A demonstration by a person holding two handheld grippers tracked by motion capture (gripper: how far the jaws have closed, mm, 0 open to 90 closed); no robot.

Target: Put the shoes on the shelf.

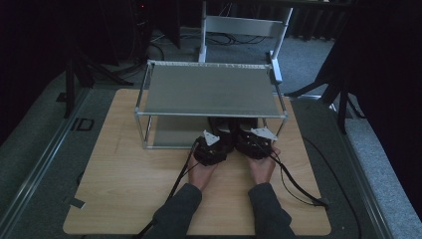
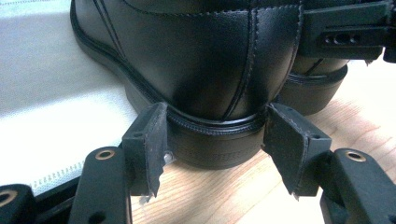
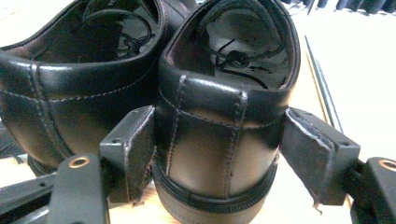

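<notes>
In the high view, both grippers sit at the front of the grey metal two-tier rack (image 1: 209,89), reaching for a pair of black leather shoes beneath its upper shelf. In the left gripper view, the left gripper (image 2: 215,140) straddles the left black leather shoe (image 2: 201,60) at the heel, jaws apparently touching without visibly squeezing. In the right gripper view, the right gripper (image 3: 217,149) brackets the right black leather shoe (image 3: 224,116), a gap beside one pad. Next, I judge, both must clamp firmly.

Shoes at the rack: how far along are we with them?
Done: both black shoes sit side by side with their heels at the front of the rack's lower level. In hand: the left hand-held gripper brackets the left shoe's heel, and the right hand-held gripper brackets the right shoe's heel. Neither shoe looks lifted. Left: probably closing the jaws firmly and moving the pair.
</notes>
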